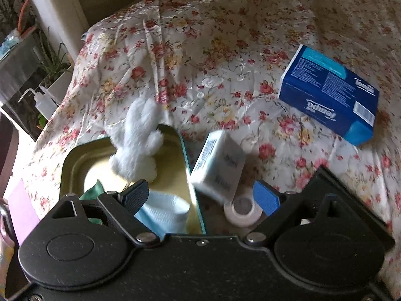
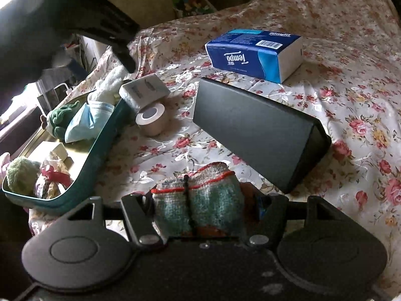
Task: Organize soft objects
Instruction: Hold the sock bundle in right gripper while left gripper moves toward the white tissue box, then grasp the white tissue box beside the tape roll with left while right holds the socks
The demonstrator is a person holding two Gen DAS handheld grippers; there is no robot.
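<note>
A teal tin tray (image 1: 75, 155) with a gold inside sits at the left on the floral cloth. In it lie a white plush toy (image 1: 137, 138), a blue face mask (image 1: 163, 213) and a green soft toy (image 2: 60, 120). My left gripper (image 1: 200, 194) is open and empty, hovering over the tray's right rim. My right gripper (image 2: 200, 205) is shut on a folded green and red knitted cloth (image 2: 198, 200), held just above the table. The tray also shows in the right wrist view (image 2: 100, 145) with a green ball (image 2: 21, 175) and a red-tied bundle (image 2: 52, 175).
A small white box (image 1: 218, 165) and a tape roll (image 1: 241, 210) sit just right of the tray. A blue Tempo tissue pack (image 1: 330, 92) lies at the right. A black box (image 2: 260, 130) lies in front of my right gripper. Plants and a wash bottle (image 1: 42, 102) stand beyond the left edge.
</note>
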